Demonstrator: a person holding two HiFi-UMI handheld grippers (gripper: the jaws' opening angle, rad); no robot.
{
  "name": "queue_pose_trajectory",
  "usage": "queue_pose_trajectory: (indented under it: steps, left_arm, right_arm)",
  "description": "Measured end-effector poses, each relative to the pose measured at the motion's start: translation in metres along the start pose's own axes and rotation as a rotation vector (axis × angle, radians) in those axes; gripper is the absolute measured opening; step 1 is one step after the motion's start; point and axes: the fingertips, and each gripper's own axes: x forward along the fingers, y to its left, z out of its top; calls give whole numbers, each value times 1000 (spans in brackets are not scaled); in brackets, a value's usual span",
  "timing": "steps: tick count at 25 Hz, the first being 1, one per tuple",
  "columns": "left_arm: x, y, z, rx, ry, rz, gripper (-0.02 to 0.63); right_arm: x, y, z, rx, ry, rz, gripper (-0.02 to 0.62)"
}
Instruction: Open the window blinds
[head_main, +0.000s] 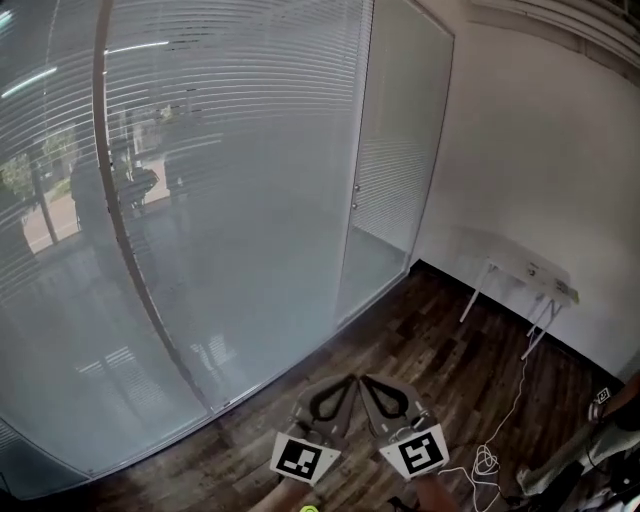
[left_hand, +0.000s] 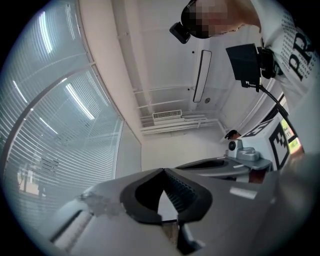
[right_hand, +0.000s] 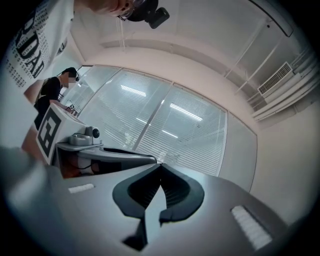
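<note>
Facing the blinds (head_main: 230, 120) at upper left, left gripper (head_main: 345, 385) and right gripper (head_main: 370, 385), closed and empty, seemingly still needed to reach their control.

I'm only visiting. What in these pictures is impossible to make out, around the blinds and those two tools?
- Control for the blinds: no cord or wand shows in any view; two specks near them, head view, too small to identify.
- How the left gripper and right gripper are held: cut off by the head view's bottom edge.
- Outdoors: head view, veiled by slats and reflections.
- Equipment at lower right: head view, cut by the edge.
</note>
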Motion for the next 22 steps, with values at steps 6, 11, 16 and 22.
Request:
queue_pose_trajectory:
  steps: [6,11,16,22]
  left_arm:
    - [30,13,-12,-18,1,-6,-8]
    - [51,18,-33,-2,38,-7,-8]
    - [93,32,-46,-10,53,1,-8]
    - [131,53,-81,-13,61,29,-8]
  right_arm:
    - [19,-29,-19,-7,31,-5,5]
    - [26,-49,-42,21,58,-3,5]
    - [47,-90,-55,33,59,-1,5]
    - [73,-124,-92,29,76,18,3]
